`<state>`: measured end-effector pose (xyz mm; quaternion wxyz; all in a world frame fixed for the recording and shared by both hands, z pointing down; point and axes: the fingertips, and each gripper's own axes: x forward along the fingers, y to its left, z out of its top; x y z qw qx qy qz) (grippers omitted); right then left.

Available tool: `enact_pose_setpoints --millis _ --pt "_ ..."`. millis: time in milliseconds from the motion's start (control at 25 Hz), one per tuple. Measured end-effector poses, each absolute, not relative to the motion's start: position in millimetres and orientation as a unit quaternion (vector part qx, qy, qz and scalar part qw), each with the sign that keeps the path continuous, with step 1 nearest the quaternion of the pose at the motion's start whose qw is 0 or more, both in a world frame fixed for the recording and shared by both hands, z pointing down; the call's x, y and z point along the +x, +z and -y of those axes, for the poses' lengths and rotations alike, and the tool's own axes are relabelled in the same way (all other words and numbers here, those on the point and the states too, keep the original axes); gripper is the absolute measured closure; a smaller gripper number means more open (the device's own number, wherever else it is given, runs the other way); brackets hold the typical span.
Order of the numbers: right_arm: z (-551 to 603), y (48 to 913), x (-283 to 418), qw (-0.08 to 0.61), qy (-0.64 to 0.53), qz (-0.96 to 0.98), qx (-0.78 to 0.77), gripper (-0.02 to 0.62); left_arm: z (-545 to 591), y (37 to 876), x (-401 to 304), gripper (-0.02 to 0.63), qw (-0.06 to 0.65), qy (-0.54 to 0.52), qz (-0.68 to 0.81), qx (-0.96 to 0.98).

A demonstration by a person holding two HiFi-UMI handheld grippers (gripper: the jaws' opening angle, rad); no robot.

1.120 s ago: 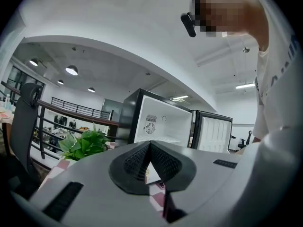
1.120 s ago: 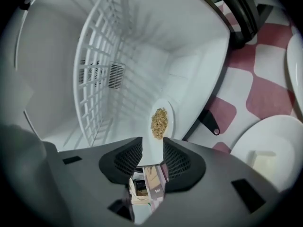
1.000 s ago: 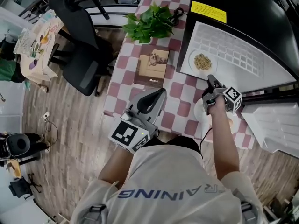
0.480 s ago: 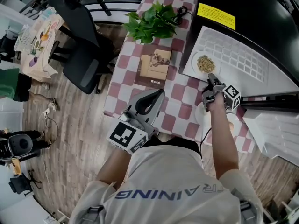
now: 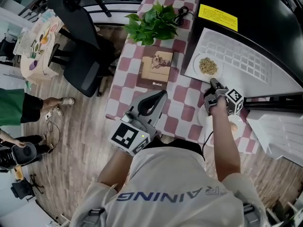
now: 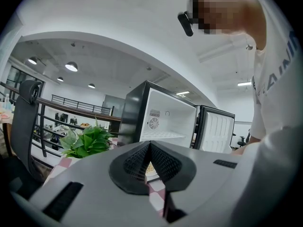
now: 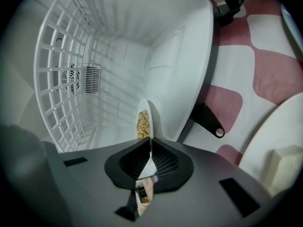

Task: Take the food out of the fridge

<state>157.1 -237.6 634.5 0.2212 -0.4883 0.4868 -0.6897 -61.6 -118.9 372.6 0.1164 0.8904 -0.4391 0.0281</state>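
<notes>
White round plate of tan grains (image 5: 207, 65) sits at the front lip of the open black fridge's (image 5: 246, 8) white interior, and I've got my right gripper (image 5: 213, 83) pinching its near rim, jaws clamped on the thin edge. My left gripper (image 5: 163, 95) hangs over the red-and-white checked tablecloth (image 5: 124, 86), well apart from the plate, jaws pressed together on nothing.

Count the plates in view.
2. The grain plate sits inside the fridge, its rim clamped by the right gripper. The second plate lies on the checked table beside the fridge, holding a pale block. Others may be hidden.
</notes>
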Motion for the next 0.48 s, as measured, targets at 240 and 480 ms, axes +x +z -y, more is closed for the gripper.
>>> enact_pose_setpoints --millis 240,480 --pt "216 632 157 0.224 -0.691 -0.487 -0.486 0.565 118 375 -59 0.601 0.117 0.028 0.431 0.894" --pt "210 638 155 0.222 -0.69 -0.49 -0.484 0.563 117 375 -59 0.601 0.118 0.028 0.427 0.896"
